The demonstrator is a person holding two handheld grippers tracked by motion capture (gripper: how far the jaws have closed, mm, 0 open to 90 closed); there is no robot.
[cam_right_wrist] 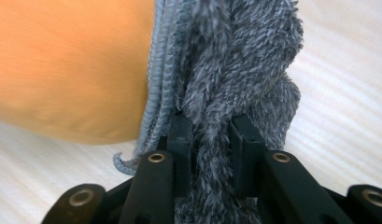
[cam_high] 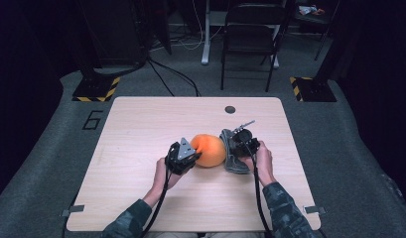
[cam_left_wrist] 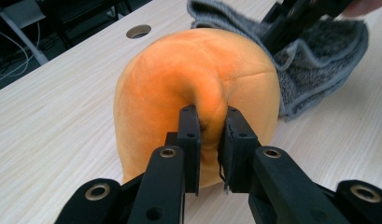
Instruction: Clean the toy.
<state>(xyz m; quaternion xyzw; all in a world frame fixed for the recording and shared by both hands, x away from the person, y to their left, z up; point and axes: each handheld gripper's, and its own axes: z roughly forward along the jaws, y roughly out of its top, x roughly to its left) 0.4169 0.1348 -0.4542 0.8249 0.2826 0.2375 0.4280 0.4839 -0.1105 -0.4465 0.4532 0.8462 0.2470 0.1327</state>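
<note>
Near the middle of the table (cam_high: 141, 129) sits an orange plush ball (cam_high: 209, 150), roundish with no clear long axis (a pinched fold faces the person). Just beside it lies a grey fluffy cloth (cam_high: 233, 161), its length running away from the person, touching the ball. A "6" is marked on the floor. Left gripper (cam_left_wrist: 209, 140) is clamped on the ball's fold; right gripper (cam_right_wrist: 209, 135) is clamped on the cloth.

Bright lit table (cam_high: 141, 188), dark surroundings, soft blurred close-ups
</note>
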